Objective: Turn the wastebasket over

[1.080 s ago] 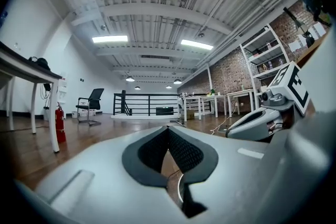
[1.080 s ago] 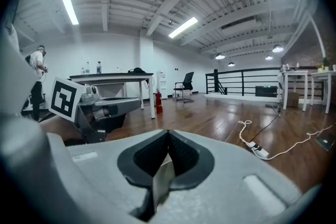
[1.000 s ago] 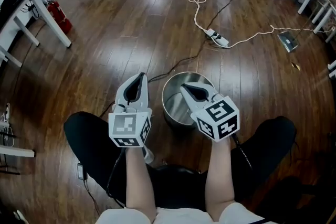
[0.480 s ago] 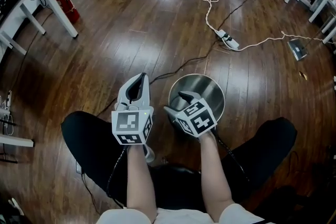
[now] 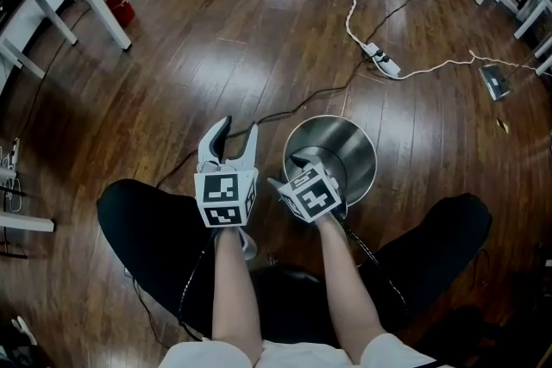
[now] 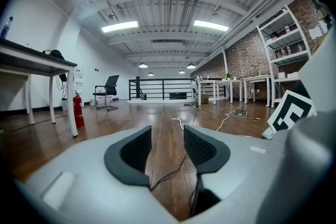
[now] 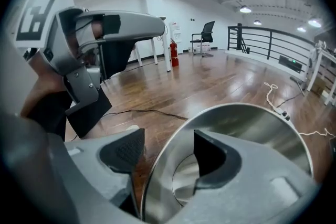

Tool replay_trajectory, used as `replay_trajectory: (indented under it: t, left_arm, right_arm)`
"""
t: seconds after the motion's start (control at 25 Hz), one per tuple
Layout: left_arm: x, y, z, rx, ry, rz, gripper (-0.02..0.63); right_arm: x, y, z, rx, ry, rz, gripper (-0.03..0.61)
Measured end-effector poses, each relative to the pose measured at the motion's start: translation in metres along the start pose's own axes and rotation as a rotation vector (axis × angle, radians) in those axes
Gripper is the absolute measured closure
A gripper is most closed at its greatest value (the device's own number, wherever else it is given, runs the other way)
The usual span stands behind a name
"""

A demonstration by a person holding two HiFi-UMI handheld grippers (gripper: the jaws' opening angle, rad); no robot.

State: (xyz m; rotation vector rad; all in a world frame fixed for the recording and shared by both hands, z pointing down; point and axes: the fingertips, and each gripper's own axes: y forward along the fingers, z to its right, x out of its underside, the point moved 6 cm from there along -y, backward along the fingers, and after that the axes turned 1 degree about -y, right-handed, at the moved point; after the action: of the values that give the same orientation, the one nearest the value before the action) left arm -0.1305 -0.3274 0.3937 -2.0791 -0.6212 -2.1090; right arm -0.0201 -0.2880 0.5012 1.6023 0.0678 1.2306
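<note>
Now the right gripper point(image 7: 169, 150), jaws spread, straddles the near rim of the wastebasket point(image 7: 252, 134), seemingly not yet pinching; next, clamp and tip.

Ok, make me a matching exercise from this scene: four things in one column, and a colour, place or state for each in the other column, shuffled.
Things:
1. wastebasket
2. fire extinguisher
3. power strip
4. right tongs

Descriptions:
A. red, beside a white table leg
B. open, one side inside a rim and one outside
C. shiny metal, standing mouth up
D. white, lying on the floor

Pairs: 1-C, 2-A, 3-D, 4-B
</note>
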Motion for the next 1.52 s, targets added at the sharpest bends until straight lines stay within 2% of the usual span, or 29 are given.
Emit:
replay_trajectory:
  t: [0.24, 0.28, 0.36, 0.48, 0.6, 0.72, 0.88, 1.0, 1.16, 1.24, 1.32, 1.44, 1.52]
  left_arm:
    - [0.030, 0.006, -0.010, -0.001, -0.054, -0.083, 0.283]
    - [0.037, 0.007, -0.011, 0.000, -0.071, -0.104, 0.274]
    - [0.054, 0.009, -0.012, -0.003, -0.108, -0.147, 0.266]
    - [0.075, 0.012, -0.014, -0.020, -0.176, -0.206, 0.265]
    - [0.087, 0.014, -0.015, -0.032, -0.253, -0.228, 0.267]
    - [0.088, 0.014, -0.019, -0.040, -0.278, -0.227, 0.267]
    - [0.080, 0.012, -0.025, -0.057, -0.281, -0.219, 0.276]
    - [0.075, 0.013, -0.026, -0.053, -0.282, -0.216, 0.283]
    - [0.074, 0.021, -0.023, -0.043, -0.288, -0.207, 0.301]
    - [0.078, 0.029, -0.016, -0.023, -0.290, -0.226, 0.307]
    - [0.085, 0.038, -0.004, 0.010, -0.279, -0.269, 0.307]
    - [0.095, 0.051, 0.014, 0.060, -0.260, -0.315, 0.310]
    - [0.100, 0.058, 0.025, 0.083, -0.257, -0.330, 0.311]
  right_arm:
    - [0.009, 0.018, -0.005, 0.006, -0.021, -0.088, 0.304]
    - [0.009, 0.019, -0.006, 0.012, -0.023, -0.098, 0.328]
    - [0.007, 0.019, -0.006, 0.025, -0.024, -0.098, 0.476]
    - [0.008, 0.017, -0.003, 0.039, 0.001, -0.087, 0.479]
    - [0.007, 0.008, 0.006, 0.090, 0.037, -0.052, 0.512]
    - [0.002, -0.007, 0.019, 0.126, 0.073, 0.019, 0.515]
    - [-0.007, -0.042, 0.044, 0.086, 0.182, 0.180, 0.517]
    - [-0.005, -0.074, 0.068, 0.041, 0.322, 0.356, 0.517]
    - [0.018, -0.101, 0.104, -0.045, 0.486, 0.629, 0.518]
    - [0.033, -0.105, 0.118, -0.079, 0.556, 0.716, 0.518]
    - [0.048, -0.114, 0.134, -0.025, 0.617, 0.718, 0.519]
    - [0.084, -0.133, 0.158, 0.125, 0.694, 0.659, 0.512]
    - [0.111, -0.140, 0.172, 0.169, 0.777, 0.648, 0.509]
